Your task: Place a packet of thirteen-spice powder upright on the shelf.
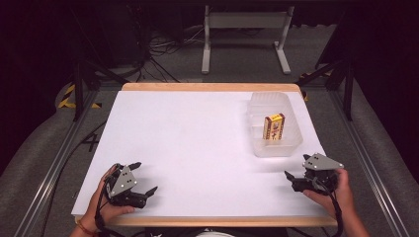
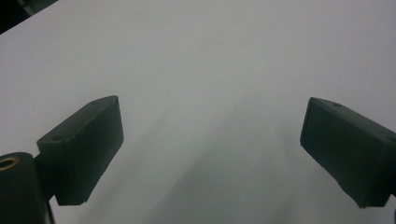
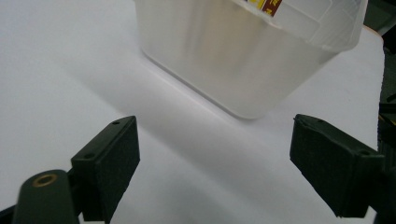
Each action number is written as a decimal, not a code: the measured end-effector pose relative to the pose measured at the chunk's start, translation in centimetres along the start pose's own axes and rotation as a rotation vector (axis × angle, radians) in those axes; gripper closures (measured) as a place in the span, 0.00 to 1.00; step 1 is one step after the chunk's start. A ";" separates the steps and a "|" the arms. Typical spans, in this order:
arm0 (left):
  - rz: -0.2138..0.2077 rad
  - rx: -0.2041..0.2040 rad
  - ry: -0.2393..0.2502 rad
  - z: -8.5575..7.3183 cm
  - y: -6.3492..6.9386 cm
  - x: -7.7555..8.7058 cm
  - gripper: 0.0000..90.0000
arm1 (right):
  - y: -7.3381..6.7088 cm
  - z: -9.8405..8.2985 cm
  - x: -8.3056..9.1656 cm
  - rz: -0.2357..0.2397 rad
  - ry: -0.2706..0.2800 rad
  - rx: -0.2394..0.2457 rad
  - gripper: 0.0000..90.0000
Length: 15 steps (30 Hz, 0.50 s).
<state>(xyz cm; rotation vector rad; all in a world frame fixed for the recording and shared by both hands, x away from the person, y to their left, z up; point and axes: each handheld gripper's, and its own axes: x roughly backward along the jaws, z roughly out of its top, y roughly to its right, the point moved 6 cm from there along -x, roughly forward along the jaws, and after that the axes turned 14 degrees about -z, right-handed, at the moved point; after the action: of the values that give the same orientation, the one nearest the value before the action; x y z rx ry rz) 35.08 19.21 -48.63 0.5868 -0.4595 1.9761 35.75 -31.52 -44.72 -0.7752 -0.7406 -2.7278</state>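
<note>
Your right gripper [image 1: 297, 166] is sitting near the table's 4 o'clock corner, held low over the white table [image 1: 197, 143], jaws pointing toward 10 o'clock. Its jaws are standing well apart with nothing between them; in the right gripper view the gripper [image 3: 215, 168] is showing only bare white surface in the gap. Your right hand [image 1: 336, 190] is wrapping the body from behind, grey plate on top.

The clear plastic tub [image 1: 274, 123] is resting on the table at about 2 o'clock from centre, just beyond the right gripper at its 11 o'clock, near but not touching. In the right gripper view the tub [image 3: 233, 51] is looming close ahead, its near corner facing the jaws.

The small yellow-and-red box [image 1: 273, 127] is lying inside the tub, long side running near to far. A sliver of the box [image 3: 264, 4] is peeking over the tub's rim in the right gripper view.

Your left gripper [image 1: 145, 177] is resting at the table's 7 o'clock edge, jaws wide apart and holding nothing, pointing toward 2 o'clock. In the left gripper view the gripper [image 2: 210, 140] is framing bare table. Your left hand [image 1: 106, 197] is gripping it from below.
</note>
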 end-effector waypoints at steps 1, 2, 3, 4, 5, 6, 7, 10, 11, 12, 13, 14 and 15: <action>-0.001 0.000 0.000 0.0 0.0 0.0 0.08 | 0.0 -0.2 0.2 0.002 0.004 -0.001 0.18; -0.001 -0.001 -0.002 0.0 0.0 0.0 0.08 | 0.2 -0.6 0.4 -0.002 0.012 -0.011 0.18; -0.002 -0.004 -0.002 0.0 0.0 0.0 0.08 | 0.2 -0.6 0.4 -0.002 0.012 -0.011 0.18; -0.002 -0.003 -0.003 0.0 0.0 0.0 0.08 | 0.2 -0.8 0.6 0.001 0.014 -0.018 0.18; -0.001 -0.003 -0.002 0.0 0.0 0.0 0.08 | 0.3 -1.1 0.7 0.004 0.016 -0.024 0.18; -0.001 -0.001 -0.001 0.0 0.0 0.0 0.08 | 0.4 -1.4 0.8 0.006 0.021 -0.029 0.17; -0.001 0.002 0.003 0.0 0.1 0.0 0.08 | 0.4 -1.5 0.8 0.009 0.024 -0.030 0.17; -0.003 0.002 0.002 0.1 0.0 -0.1 0.08 | 0.5 -2.3 0.9 -0.001 0.033 -0.038 0.16; -0.004 0.001 0.002 0.1 0.0 -0.1 0.08 | 0.6 -2.5 0.9 -0.004 0.037 -0.036 0.15; -0.003 0.001 0.001 0.1 0.0 -0.1 0.08 | 0.5 -2.6 0.9 -0.002 0.039 -0.038 0.15; -0.004 0.001 0.002 0.1 0.1 -0.1 0.08 | 0.5 -2.8 0.9 -0.005 0.040 -0.038 0.15; -0.006 0.002 0.005 0.1 0.1 -0.1 0.08 | 0.6 -3.0 0.9 -0.007 0.044 -0.040 0.15; -0.007 0.003 0.007 0.1 0.1 -0.1 0.08 | 0.6 -3.2 0.9 -0.006 0.047 -0.047 0.14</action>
<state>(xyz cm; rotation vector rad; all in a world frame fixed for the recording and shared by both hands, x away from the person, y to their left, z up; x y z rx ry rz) 35.11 19.04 -48.61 0.5829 -0.4493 1.9718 33.79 -33.70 -46.31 -0.7162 -0.6731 -2.7680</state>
